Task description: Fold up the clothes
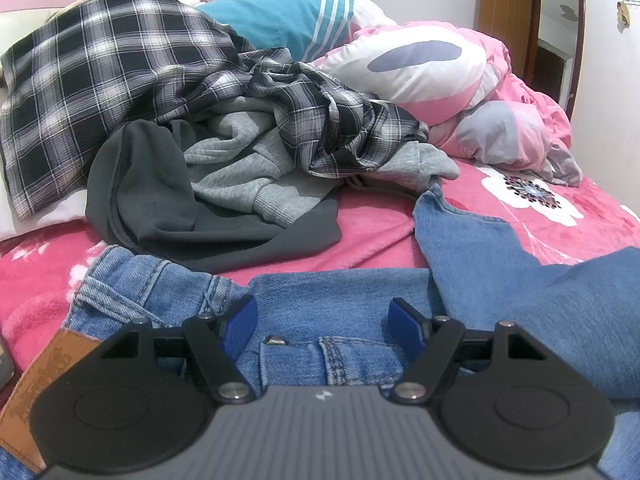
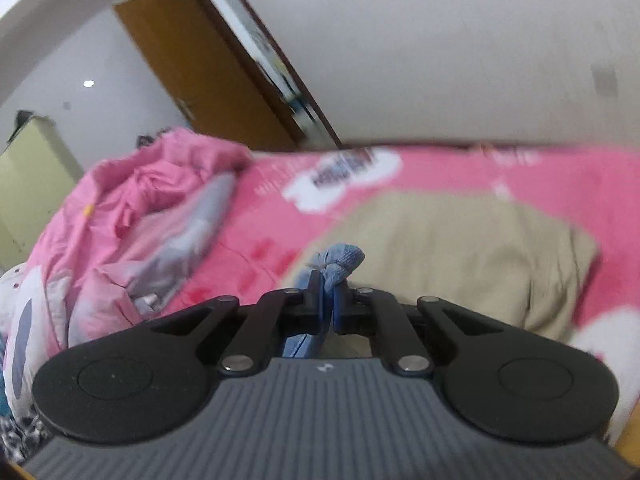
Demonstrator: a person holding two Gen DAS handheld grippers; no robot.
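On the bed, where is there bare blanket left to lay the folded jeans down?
Bare pink blanket shows between the dark grey garment and the jeans, and by the white flower print below the pink duvet. The clothes pile around the plaid shirt is crowded.

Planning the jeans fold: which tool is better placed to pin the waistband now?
Left. The left tool hangs open right over the jeans waistband; the right tool is already shut on a bunch of denim.

heaped clothes point(image 1: 224, 128) and rumpled quilt point(image 1: 460, 92) block ahead, bare bedspread point(image 1: 380, 240) between
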